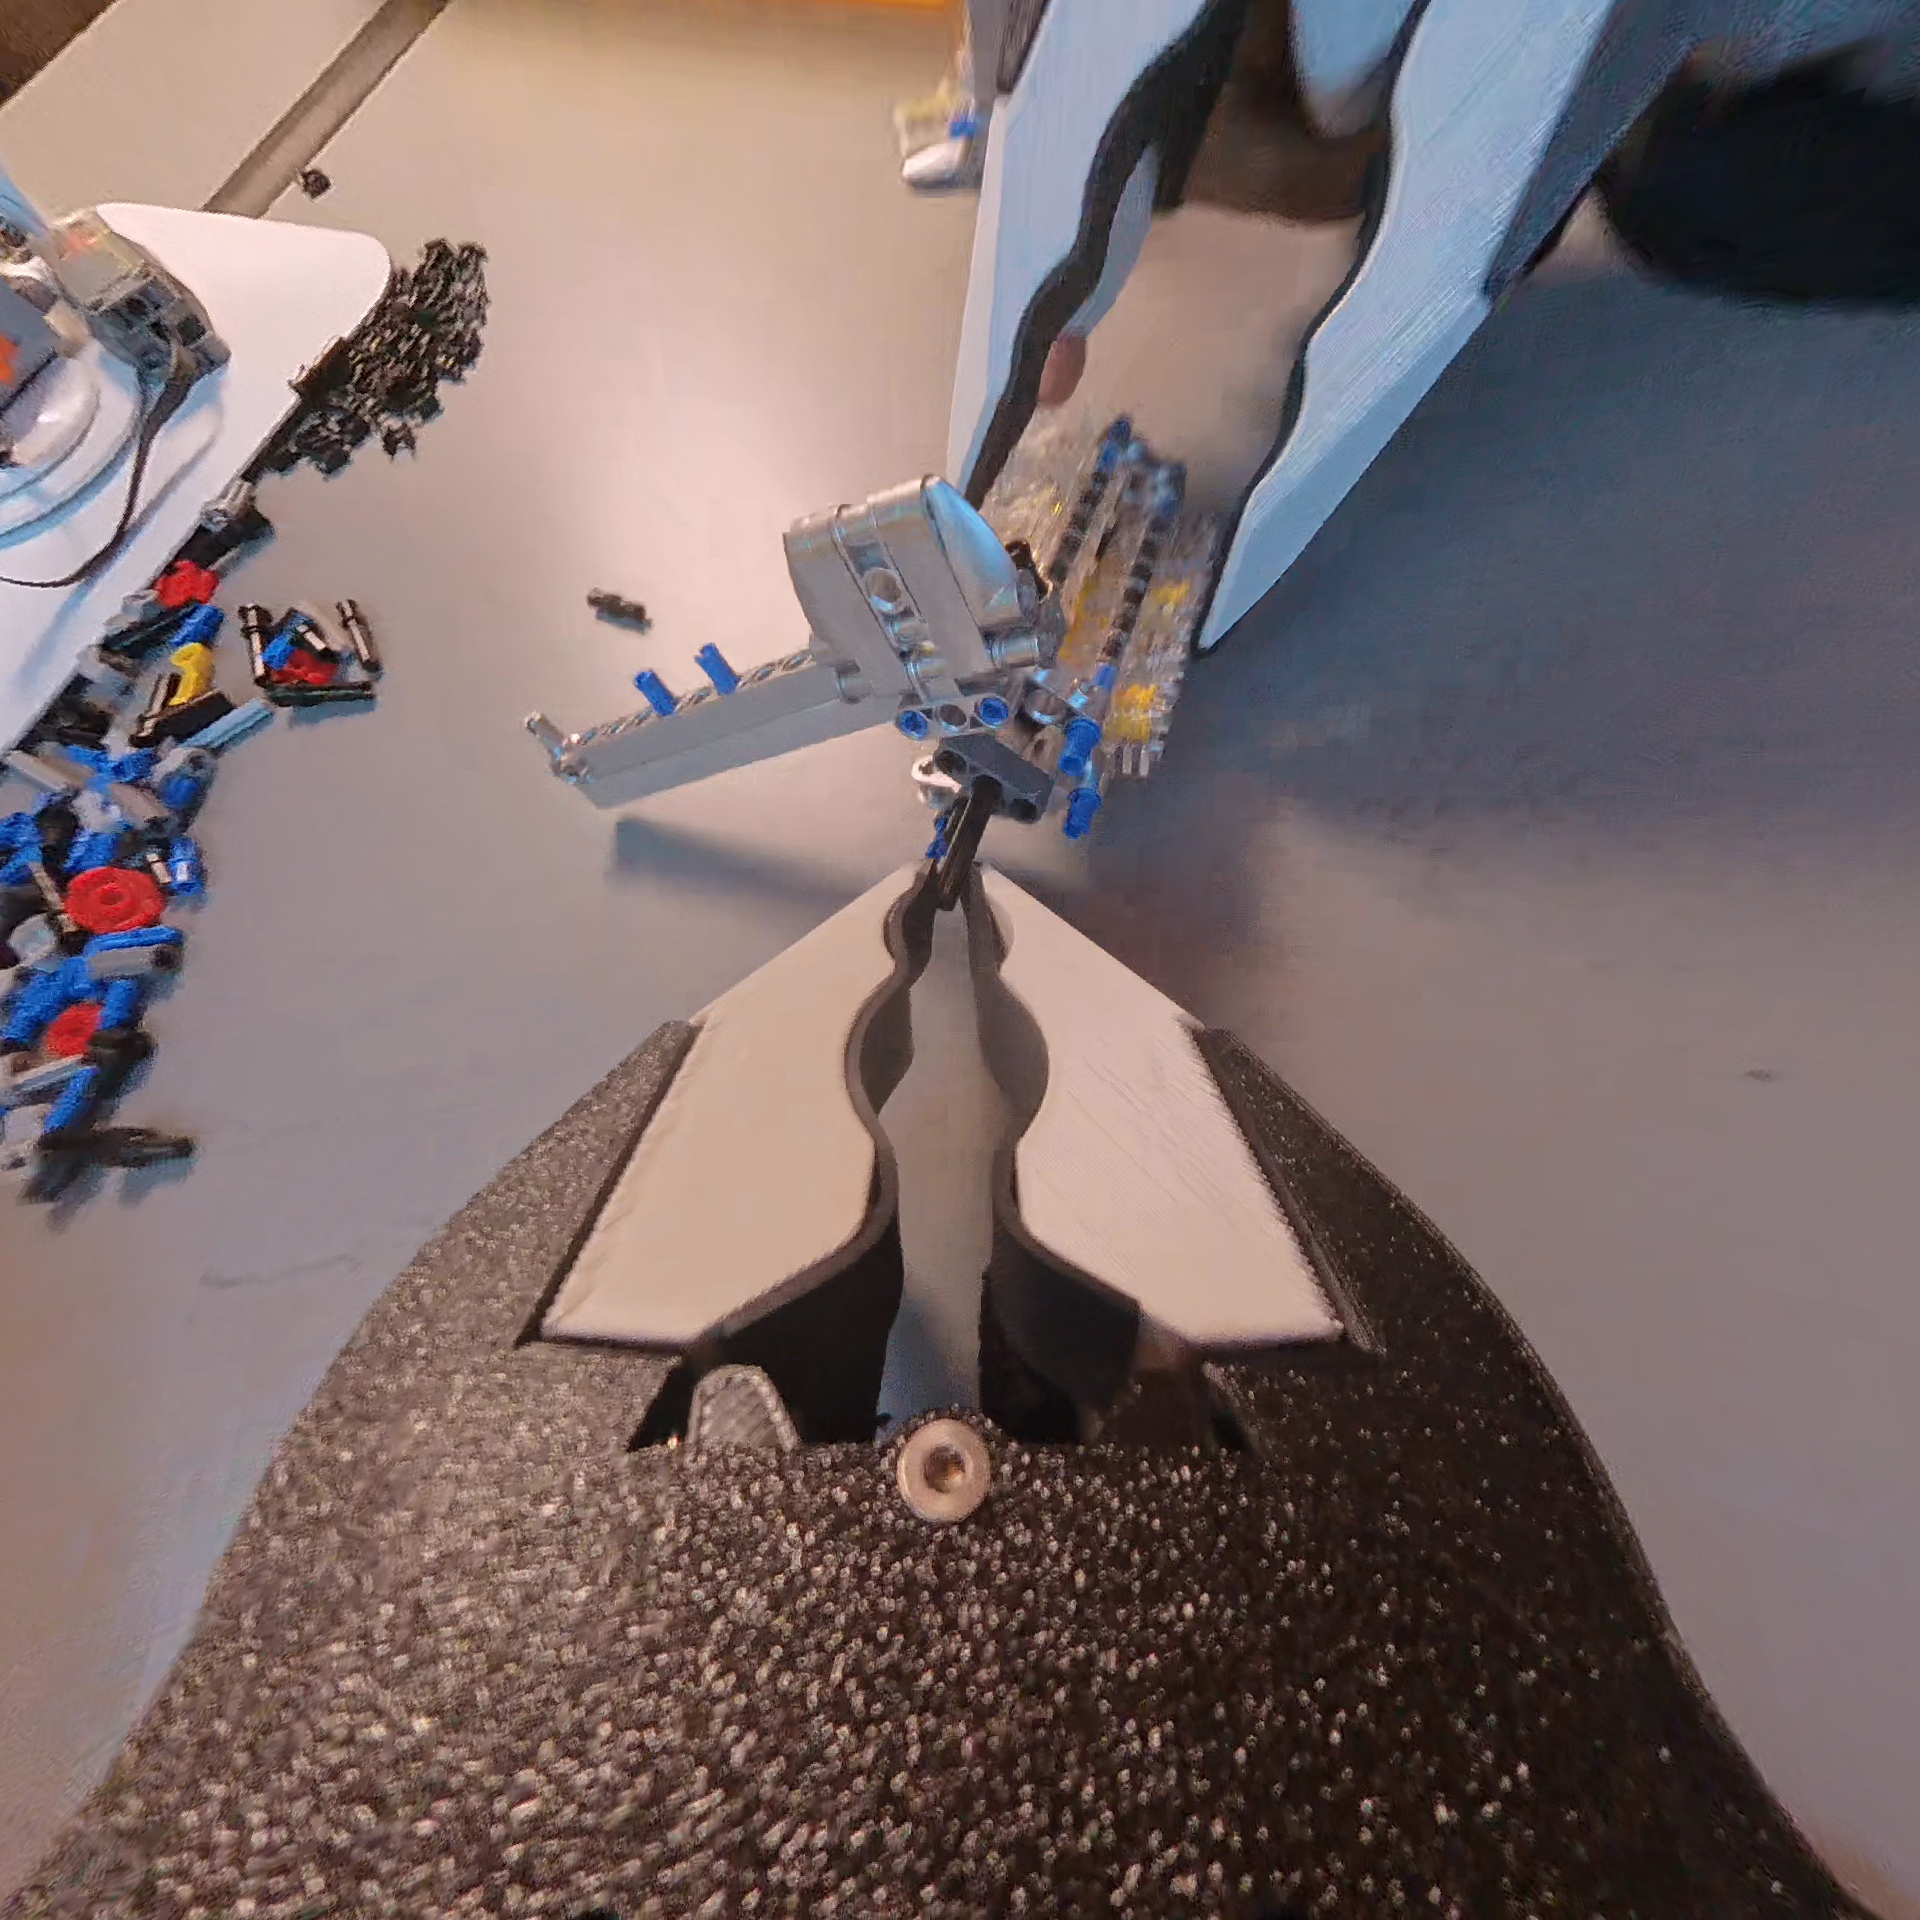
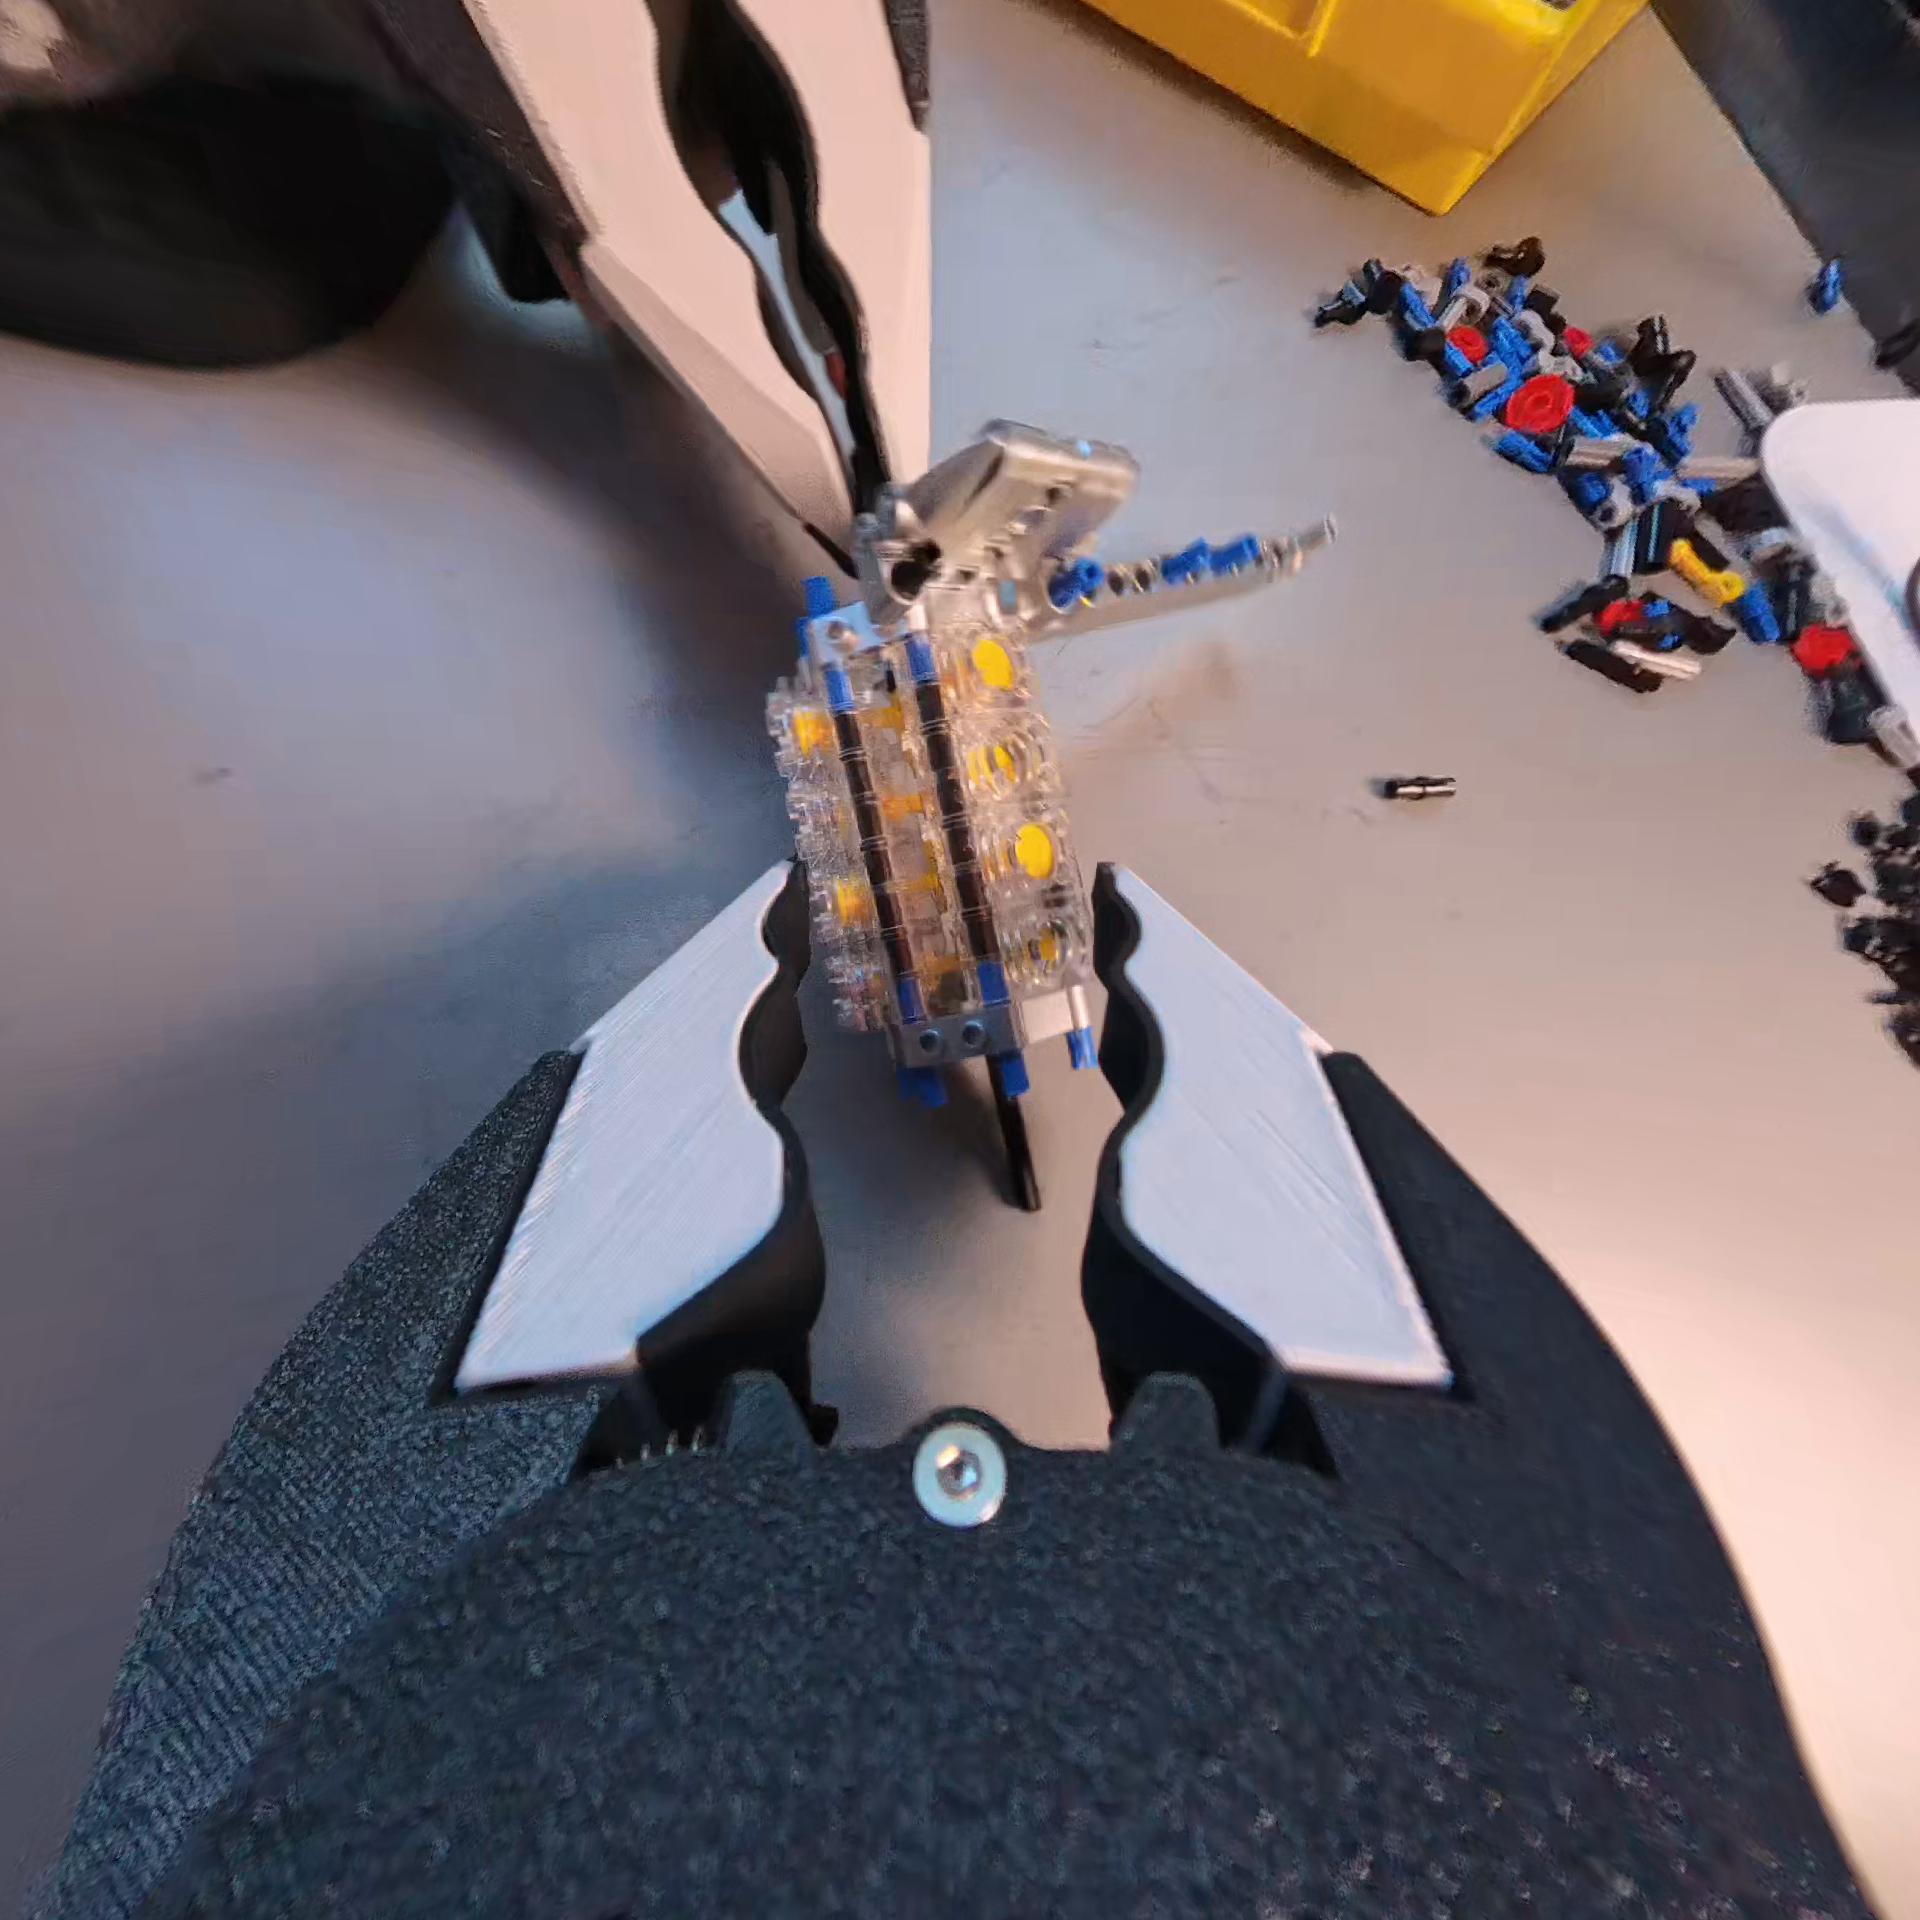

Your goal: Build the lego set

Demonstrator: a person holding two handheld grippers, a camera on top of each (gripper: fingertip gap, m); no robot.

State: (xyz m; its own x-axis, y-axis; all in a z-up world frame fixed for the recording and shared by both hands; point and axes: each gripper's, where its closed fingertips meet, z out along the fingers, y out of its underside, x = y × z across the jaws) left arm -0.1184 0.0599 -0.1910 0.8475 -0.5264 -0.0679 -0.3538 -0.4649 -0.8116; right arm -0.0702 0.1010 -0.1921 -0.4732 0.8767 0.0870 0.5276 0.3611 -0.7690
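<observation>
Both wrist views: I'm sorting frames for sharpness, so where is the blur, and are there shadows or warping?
Left wrist view: the brick assembly and loose parts pile are smeared, the left gripper sharper; the assembly's shadow falls on the table. Right wrist view: the assembly's clear block is soft, the yellow bin blurred; wide-angle bending at the edges.
</observation>
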